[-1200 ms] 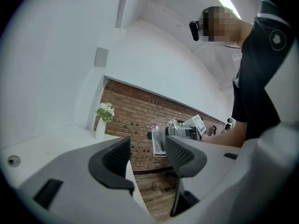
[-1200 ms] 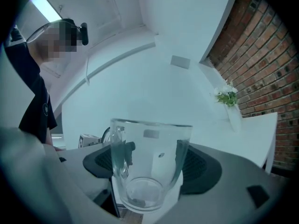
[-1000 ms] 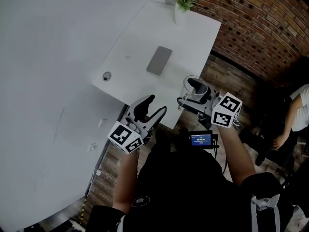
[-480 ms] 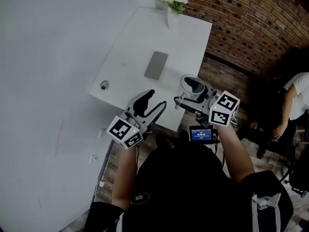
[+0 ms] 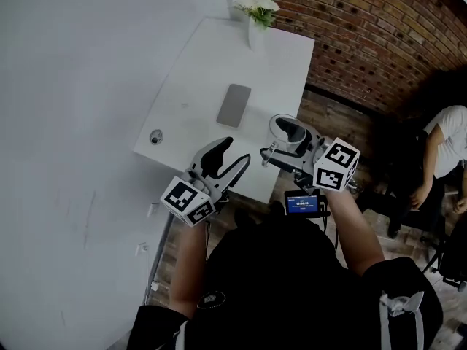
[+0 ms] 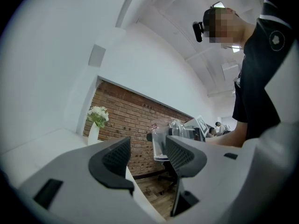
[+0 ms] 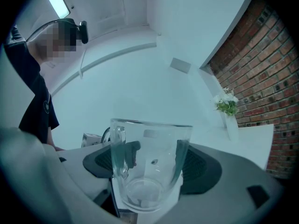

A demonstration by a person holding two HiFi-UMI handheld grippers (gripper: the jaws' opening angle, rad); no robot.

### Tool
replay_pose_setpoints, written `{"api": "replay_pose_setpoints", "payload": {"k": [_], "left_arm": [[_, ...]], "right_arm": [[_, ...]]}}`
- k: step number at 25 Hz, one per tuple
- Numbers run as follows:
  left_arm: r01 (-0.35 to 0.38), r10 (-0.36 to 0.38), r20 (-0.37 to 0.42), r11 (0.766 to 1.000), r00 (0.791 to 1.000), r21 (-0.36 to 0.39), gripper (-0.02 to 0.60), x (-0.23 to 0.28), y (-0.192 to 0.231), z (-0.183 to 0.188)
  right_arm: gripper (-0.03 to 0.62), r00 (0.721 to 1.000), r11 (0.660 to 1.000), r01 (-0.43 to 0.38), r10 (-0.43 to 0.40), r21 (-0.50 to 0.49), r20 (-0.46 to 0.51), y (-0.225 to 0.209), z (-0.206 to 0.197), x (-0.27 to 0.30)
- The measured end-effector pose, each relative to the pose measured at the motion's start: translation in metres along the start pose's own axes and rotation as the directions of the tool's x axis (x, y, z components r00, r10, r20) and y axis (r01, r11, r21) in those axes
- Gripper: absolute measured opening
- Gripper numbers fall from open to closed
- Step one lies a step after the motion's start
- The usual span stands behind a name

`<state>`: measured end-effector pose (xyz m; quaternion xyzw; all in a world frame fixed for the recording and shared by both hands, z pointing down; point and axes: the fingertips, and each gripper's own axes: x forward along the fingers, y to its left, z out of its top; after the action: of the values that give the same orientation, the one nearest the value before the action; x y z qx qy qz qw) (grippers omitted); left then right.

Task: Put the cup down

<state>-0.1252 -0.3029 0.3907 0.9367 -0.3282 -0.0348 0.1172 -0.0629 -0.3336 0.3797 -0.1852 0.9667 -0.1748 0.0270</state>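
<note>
A clear glass cup (image 7: 147, 164) with a handle on its left side stands upright between the jaws of my right gripper (image 7: 152, 164), which is shut on it. In the head view the cup (image 5: 283, 134) hangs over the near right edge of the white table (image 5: 219, 71), with my right gripper (image 5: 288, 143) behind it. My left gripper (image 5: 228, 159) is open and holds nothing, near the table's front edge. The left gripper view shows the open left gripper (image 6: 148, 155) with the cup (image 6: 160, 143) seen beyond its jaws.
On the table lie a grey phone (image 5: 233, 105) in the middle and a small round thing (image 5: 155, 137) near the left front corner. A white vase with flowers (image 5: 256, 13) stands at the far end. A brick wall (image 5: 379, 35) runs at right, where a person (image 5: 445, 159) sits.
Both grippers and the cup have kept their pose relative to each other. The view has shifted slightly, so the table sits a little further left and up in the picture.
</note>
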Motion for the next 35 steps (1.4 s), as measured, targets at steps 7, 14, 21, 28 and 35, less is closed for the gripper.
{"api": "replay_pose_setpoints", "payload": {"k": [7, 14, 21, 28, 35], "left_arm": [[0.001, -0.001, -0.003, 1.0, 1.0, 0.002, 0.23, 0.0, 0.0, -0.001], [-0.019, 0.019, -0.014, 1.0, 1.0, -0.004, 0.23, 0.004, 0.004, 0.002], [-0.061, 0.06, -0.04, 0.998, 0.997, -0.022, 0.23, 0.002, 0.014, -0.006], [-0.13, 0.127, -0.064, 0.991, 0.99, -0.039, 0.23, 0.004, 0.038, -0.008], [-0.151, 0.148, -0.054, 0.987, 0.988, -0.062, 0.23, 0.02, 0.049, -0.006]], "right_arm": [[0.39, 1.0, 1.0, -0.003, 0.003, 0.008, -0.003, -0.003, -0.001, 0.001], [0.39, 1.0, 0.999, -0.026, 0.026, 0.024, -0.009, -0.011, 0.001, 0.008], [0.39, 0.998, 1.0, -0.012, 0.014, 0.029, -0.062, -0.051, -0.025, 0.03], [0.39, 0.985, 0.997, 0.07, -0.071, -0.012, -0.156, -0.139, -0.068, 0.085], [0.39, 0.967, 0.99, 0.117, -0.133, -0.083, -0.219, -0.208, -0.102, 0.153]]}}
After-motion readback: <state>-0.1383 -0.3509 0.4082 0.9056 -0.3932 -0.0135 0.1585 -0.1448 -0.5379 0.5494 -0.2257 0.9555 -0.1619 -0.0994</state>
